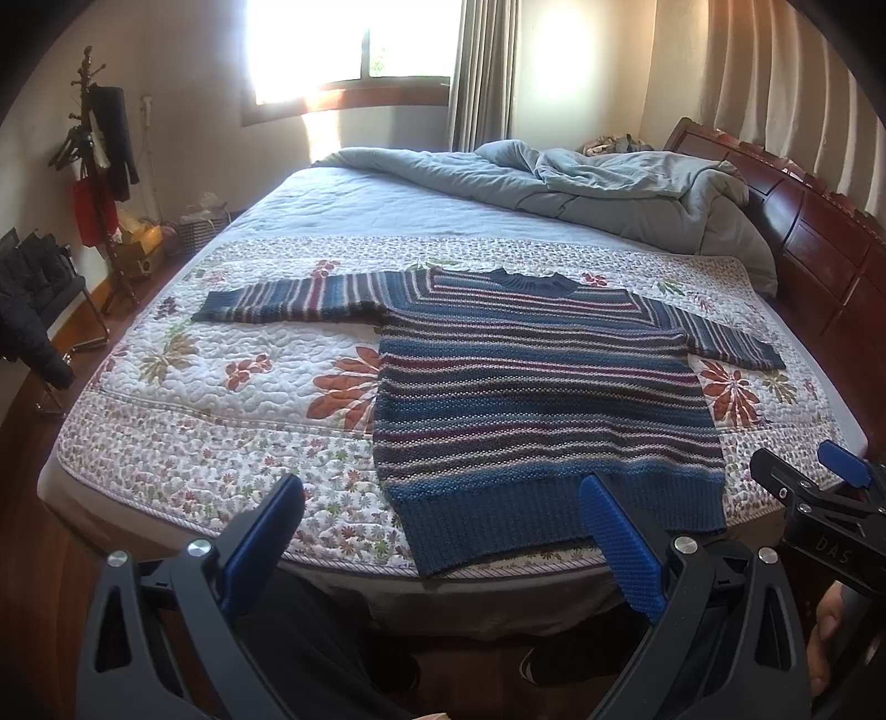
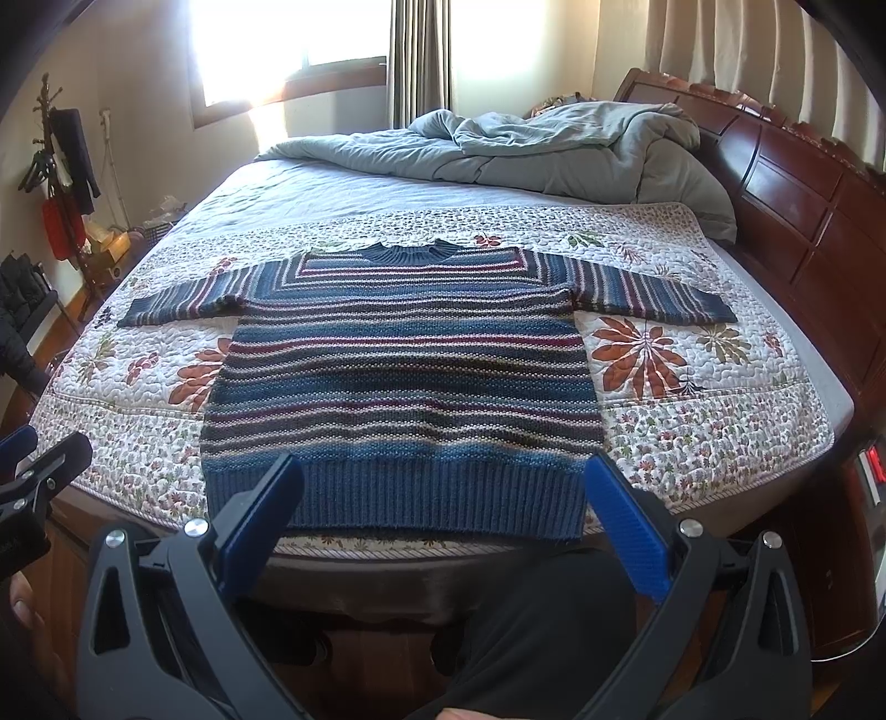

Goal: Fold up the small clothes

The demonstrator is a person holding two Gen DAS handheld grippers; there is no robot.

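**A:** Where is the garment?

**B:** A knitted sweater with blue, maroon and cream stripes (image 2: 401, 376) lies flat, front up, on a white quilted bedspread printed with red and green flowers (image 2: 686, 387). Its ribbed blue hem is at the near edge of the bed and its collar points to the far side. Both sleeves stretch straight out, one left and one right.

**A:** And the grippers?

**B:** Both are held off the bed's near edge, above the floor, touching nothing. The left gripper (image 1: 443, 531), black with blue ridged pads (image 1: 623, 545), has its fingers spread wide; the sweater's hem shows between them. The right gripper (image 2: 443, 526) is spread just as wide and frames the middle of the hem.

**A:** What else is in the room?

**B:** A crumpled grey-blue duvet (image 2: 554, 155) is heaped at the far right, against a dark red wooden headboard (image 2: 797, 188). A bright window (image 1: 354, 44) is on the far wall, and a coat stand hung with dark and red clothes (image 1: 97, 149) stands at far left.
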